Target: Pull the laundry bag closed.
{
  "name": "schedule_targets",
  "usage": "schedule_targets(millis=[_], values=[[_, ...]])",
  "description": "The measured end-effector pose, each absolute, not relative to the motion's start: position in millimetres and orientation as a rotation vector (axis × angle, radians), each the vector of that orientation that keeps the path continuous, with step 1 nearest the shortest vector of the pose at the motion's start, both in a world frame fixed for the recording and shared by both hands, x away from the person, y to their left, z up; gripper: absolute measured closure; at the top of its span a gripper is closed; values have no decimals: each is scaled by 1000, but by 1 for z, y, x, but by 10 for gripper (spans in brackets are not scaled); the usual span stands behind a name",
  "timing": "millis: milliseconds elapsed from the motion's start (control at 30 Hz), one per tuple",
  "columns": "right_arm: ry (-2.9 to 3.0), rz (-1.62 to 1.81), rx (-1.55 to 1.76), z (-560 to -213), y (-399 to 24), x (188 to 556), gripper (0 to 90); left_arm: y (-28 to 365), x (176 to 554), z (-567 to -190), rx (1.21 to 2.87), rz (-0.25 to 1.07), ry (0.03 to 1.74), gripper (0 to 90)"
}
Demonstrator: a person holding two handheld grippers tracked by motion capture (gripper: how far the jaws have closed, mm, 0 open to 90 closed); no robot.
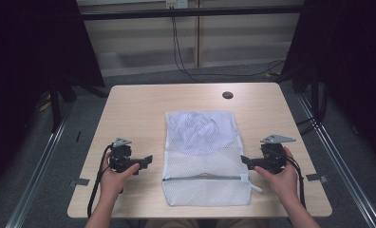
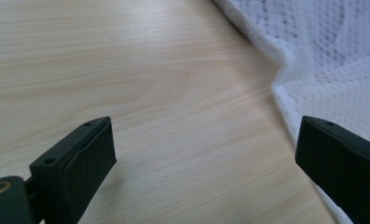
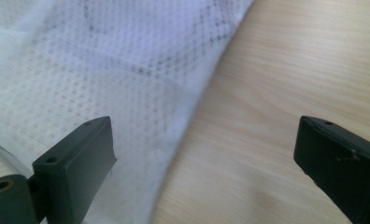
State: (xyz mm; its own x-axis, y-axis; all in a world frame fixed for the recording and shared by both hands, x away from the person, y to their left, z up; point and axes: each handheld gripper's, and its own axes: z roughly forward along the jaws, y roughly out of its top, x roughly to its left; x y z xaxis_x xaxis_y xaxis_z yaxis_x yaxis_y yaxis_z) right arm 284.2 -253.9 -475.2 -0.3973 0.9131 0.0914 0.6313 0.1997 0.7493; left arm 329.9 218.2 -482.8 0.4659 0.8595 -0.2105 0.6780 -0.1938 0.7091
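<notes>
- Mesh laundry bag (image 1: 202,156): flat at the middle of your table (image 1: 134,109), zipper (image 1: 200,178) closed across its near end, crumpled cloth visible inside the far half.
- Left gripper (image 1: 145,161): jaws wide apart, nothing between them, just beside the bag's left edge.
- Right gripper (image 1: 245,160): jaws wide apart, empty, at the bag's right edge.
- Progress: you have no grip yet; handling of the bag appears entirely ahead.

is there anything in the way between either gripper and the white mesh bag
Nothing visible. The left gripper and right gripper sit on either side of the mesh bag, jaws open and pointing at its edges, with bare table between each and the bag. The bag lies flat, apparently zipped, with something pale inside.
</notes>
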Motion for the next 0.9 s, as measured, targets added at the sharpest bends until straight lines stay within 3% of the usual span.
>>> schedule_targets(millis=[900], values=[[2319, 1151, 1364, -467, -177, 292, 99, 220, 316, -471, 1971, 191, 1238, 46]])
